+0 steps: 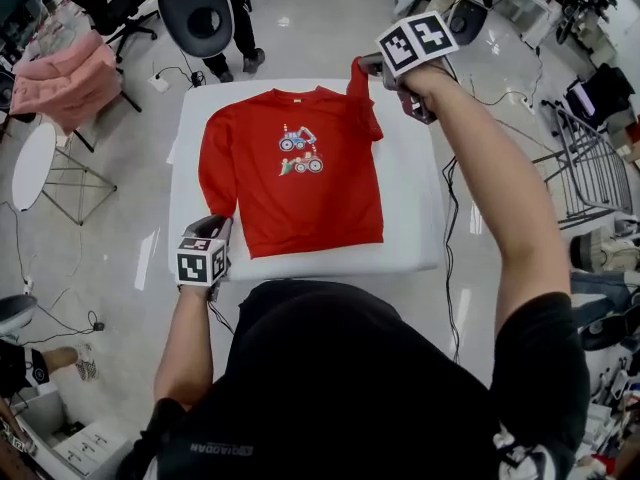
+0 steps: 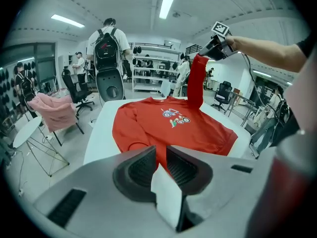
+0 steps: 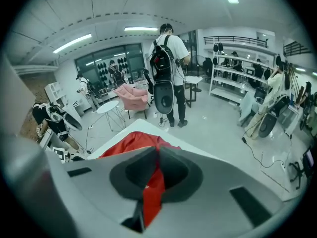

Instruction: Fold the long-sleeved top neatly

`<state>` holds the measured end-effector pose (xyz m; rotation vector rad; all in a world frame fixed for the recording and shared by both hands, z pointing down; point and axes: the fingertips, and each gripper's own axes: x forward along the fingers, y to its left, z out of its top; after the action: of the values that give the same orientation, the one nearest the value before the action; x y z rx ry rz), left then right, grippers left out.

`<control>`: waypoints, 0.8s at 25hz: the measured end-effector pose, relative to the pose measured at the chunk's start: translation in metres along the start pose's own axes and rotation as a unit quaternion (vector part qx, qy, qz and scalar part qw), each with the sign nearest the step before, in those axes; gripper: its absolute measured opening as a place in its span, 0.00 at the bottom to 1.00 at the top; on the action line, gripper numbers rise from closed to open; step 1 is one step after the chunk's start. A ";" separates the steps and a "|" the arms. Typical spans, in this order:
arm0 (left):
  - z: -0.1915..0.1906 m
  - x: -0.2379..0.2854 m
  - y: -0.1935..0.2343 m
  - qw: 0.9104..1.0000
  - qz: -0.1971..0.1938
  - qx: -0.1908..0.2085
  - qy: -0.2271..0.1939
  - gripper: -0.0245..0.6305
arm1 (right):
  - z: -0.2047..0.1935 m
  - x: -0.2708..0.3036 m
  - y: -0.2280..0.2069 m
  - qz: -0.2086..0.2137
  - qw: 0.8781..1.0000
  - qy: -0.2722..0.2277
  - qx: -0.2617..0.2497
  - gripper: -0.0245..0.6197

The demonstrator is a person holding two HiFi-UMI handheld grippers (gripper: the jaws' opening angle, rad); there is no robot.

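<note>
My left gripper (image 1: 214,228) is nearest me, its jaws partway closed on what looks like a pinch of white cover (image 2: 166,195). Just ahead of it the long-sleeved top (image 1: 300,193) lies flat on the table (image 1: 415,208). Beyond, my right gripper (image 1: 366,65) is clamped on the sleeve (image 1: 362,103), lifted clear, I judge, to fold it across the chest.

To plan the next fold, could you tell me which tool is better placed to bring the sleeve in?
Right, probably: the right tool is shut on the red long-sleeved top's raised sleeve, while the left tool sits by the near hem, pinching something white.
</note>
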<state>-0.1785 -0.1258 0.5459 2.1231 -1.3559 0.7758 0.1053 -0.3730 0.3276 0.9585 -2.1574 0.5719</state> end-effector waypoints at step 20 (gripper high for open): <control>-0.063 -0.042 0.089 0.996 0.048 -0.074 0.017 0.14 | -0.041 0.258 0.116 0.037 0.991 0.131 0.008 0.08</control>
<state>-0.2869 -0.0900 0.5711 1.9348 -1.4595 0.7206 -0.0915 -0.3937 0.5344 0.7680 -1.9611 0.7112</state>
